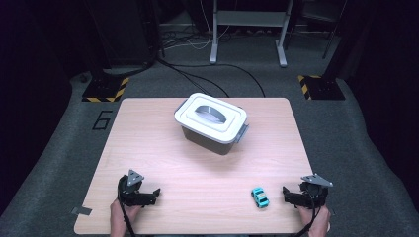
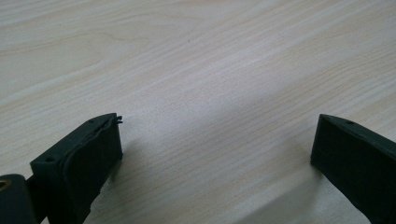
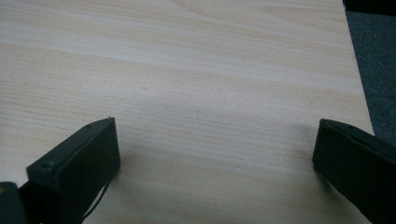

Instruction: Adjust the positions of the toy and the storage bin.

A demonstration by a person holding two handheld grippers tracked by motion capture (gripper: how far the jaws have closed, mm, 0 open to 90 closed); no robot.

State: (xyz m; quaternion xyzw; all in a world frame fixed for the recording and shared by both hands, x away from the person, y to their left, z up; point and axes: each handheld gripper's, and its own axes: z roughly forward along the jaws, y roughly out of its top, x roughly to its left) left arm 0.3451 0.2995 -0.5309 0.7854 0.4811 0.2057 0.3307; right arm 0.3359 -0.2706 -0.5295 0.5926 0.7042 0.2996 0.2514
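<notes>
The left gripper rests low over the near left part of the wooden table, held in a person's hand that comes in from the near edge. Its jaws stand wide apart with nothing between them; in the left gripper view bare wood grain lies in the gap. Ahead of it and off to its right, well apart, sits a grey storage box with a white lid, closed, near the far middle of the table.

Farther right, a small turquoise toy car stands on the wood, just beside the right gripper on its inner side, near its tips but apart from them. The right gripper lies at the near right edge, jaws spread wide and holding nothing; in the right gripper view plain table top lies between them, with grey carpet beyond the table's edge.
</notes>
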